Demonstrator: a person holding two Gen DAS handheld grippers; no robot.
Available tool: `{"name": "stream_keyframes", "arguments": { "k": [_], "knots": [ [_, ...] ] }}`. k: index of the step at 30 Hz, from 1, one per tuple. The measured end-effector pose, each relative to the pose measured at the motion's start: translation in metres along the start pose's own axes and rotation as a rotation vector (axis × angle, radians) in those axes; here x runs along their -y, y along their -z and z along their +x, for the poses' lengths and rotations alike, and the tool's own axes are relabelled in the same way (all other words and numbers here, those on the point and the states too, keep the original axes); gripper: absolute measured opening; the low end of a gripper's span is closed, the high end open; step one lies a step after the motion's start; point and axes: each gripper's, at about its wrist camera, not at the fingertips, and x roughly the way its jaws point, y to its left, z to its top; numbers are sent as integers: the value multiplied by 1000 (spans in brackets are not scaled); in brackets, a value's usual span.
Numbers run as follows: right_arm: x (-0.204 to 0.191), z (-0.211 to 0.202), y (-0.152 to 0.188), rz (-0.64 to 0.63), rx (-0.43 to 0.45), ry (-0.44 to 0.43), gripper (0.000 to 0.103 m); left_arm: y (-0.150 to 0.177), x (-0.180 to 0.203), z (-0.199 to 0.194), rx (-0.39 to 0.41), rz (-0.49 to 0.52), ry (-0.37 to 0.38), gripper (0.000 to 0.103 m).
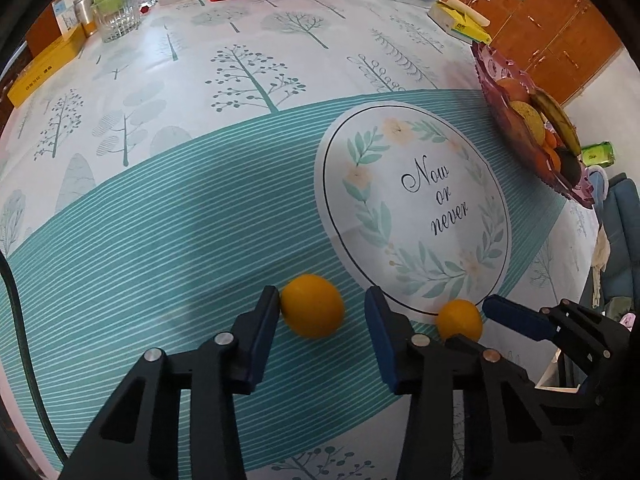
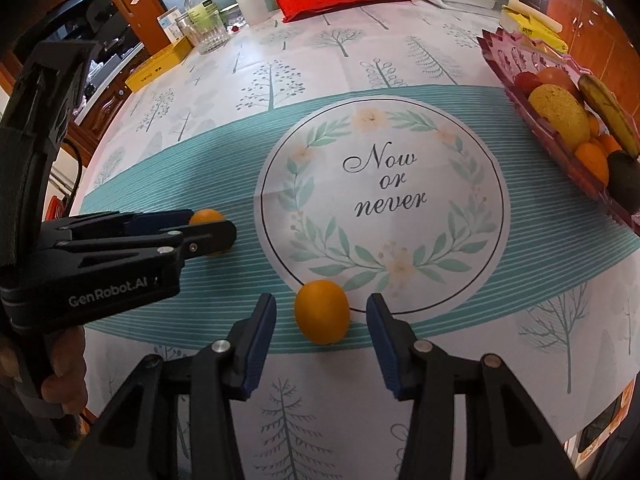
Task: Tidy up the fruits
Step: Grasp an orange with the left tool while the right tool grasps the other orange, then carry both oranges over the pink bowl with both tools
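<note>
Two small oranges lay on the teal striped band of the tablecloth (image 2: 520, 264). The left orange (image 1: 312, 306) sat between your left gripper's (image 1: 322, 304) spread fingers, touching the left finger (image 1: 266, 320) with a gap on the other side. The right orange (image 2: 322, 311), at the rim of the "Now or never" circle (image 2: 382, 208), sat between your right gripper's (image 2: 321, 312) wide-open fingers, touching neither. Both grippers held nothing. Well apart at the table's right edge stood the pink fruit tray (image 2: 516, 60), holding oranges, a banana (image 2: 608, 112) and other fruit.
</note>
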Motion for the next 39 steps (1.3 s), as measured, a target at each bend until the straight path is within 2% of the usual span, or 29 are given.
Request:
{"name": "stream_keyframes", "arguments": {
  "k": [7, 12, 22, 32, 39],
  "knots": [
    [-5, 13, 3, -29, -43, 16, 31, 2, -5, 4, -14, -25, 8, 36],
    [-8, 14, 4, -47, -37, 24, 31, 6, -9, 10, -26, -51, 16, 32],
    [-6, -1, 9, -63, -11, 27, 30, 7, -5, 5, 31, -45, -5, 30],
    [1, -43, 2, -84, 62, 35, 30, -5, 36, -49, 138, 48, -48, 30],
    [13, -85, -8, -116, 138, 55, 30, -15, 67, -89, 224, 92, -42, 30]
  ]
}}
